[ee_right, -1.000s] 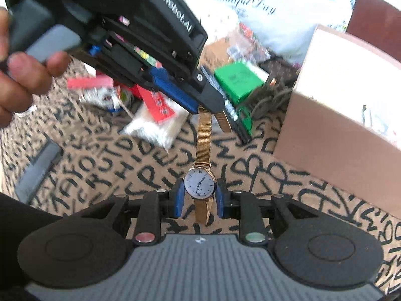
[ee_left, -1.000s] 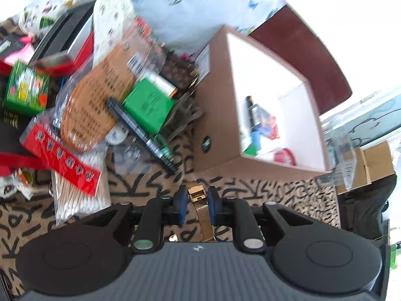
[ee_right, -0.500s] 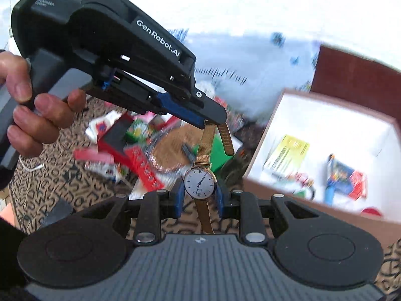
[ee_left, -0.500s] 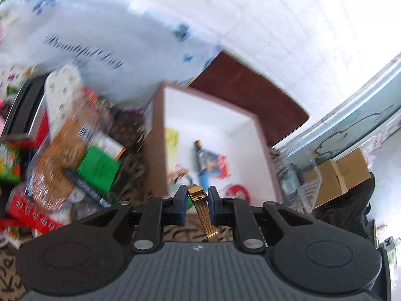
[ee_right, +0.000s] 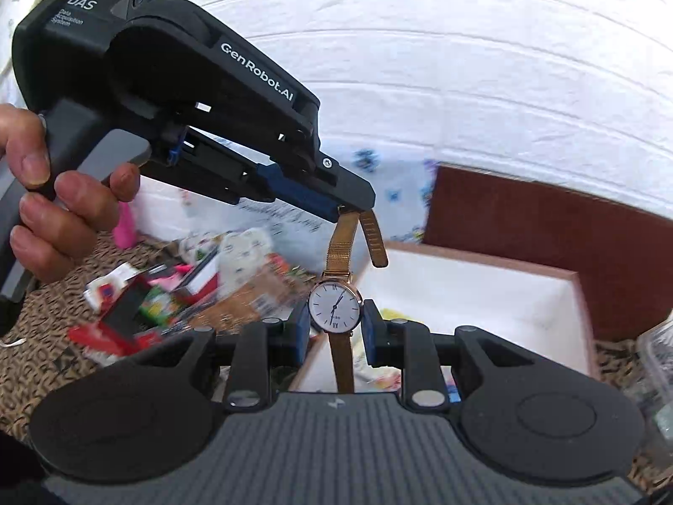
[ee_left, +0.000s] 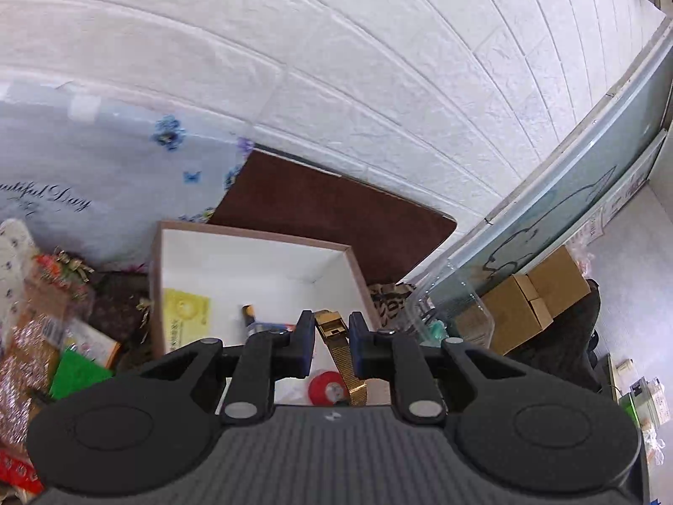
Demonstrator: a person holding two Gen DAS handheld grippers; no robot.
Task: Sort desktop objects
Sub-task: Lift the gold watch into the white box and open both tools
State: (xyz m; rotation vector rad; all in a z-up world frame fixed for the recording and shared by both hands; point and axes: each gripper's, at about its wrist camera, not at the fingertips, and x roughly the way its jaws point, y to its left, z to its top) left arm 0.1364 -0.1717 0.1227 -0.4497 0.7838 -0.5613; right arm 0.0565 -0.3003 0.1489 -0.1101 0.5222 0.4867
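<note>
A gold mesh-strap watch with a white dial [ee_right: 335,307] hangs in the air between both grippers. My right gripper [ee_right: 335,322] is shut on the watch case, its blue pads pressing on either side. My left gripper [ee_right: 354,203] is shut on the upper strap end, whose loose tail hangs down beside it. In the left wrist view the gold strap [ee_left: 341,351] with its clasp sits pinched in my left gripper [ee_left: 331,328]. Below and beyond stands an open pink box with white inside [ee_left: 252,261], holding a yellow card, a pen and a red tape roll. The same box [ee_right: 483,290] lies to the right of the watch.
A pile of packets and small boxes [ee_right: 168,303] covers the patterned cloth at left. A brown board [ee_left: 336,210] leans on the white brick wall behind the box. A clear plastic container [ee_left: 454,307] and cardboard boxes [ee_left: 534,299] stand at right. A person's hand [ee_right: 54,210] grips the left tool.
Both grippers have risen with the watch between them and come nearer the box. The table clutter has dropped lower in both views and the wall fills more of them.
</note>
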